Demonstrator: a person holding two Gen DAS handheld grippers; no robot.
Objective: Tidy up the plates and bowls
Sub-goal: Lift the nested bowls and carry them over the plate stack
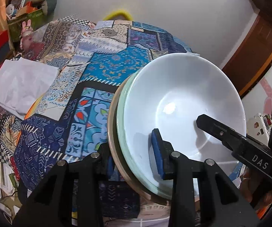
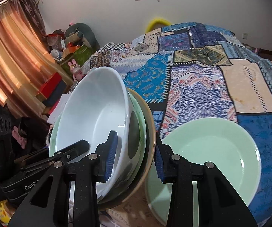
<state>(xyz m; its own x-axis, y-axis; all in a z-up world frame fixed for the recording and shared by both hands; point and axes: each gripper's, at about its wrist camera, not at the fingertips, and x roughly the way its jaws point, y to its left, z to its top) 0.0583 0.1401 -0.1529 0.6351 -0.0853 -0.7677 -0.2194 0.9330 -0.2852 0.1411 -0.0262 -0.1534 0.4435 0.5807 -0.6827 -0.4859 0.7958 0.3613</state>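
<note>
Three dishes nested, white bowl [image 1: 183, 104] uppermost, raised tilted over the bed [image 2: 211, 66]; left tool [image 1: 134, 160] and right tool [image 2: 134, 157] each clamp opposite rims; green plate [image 2: 211, 151] remains unstacked on the bed

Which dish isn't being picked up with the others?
The pale green plate, lying flat by itself on the patchwork bedspread. The white bowl and the dishes stacked under it are tilted, with both grippers clamped on that stack's rims.
</note>
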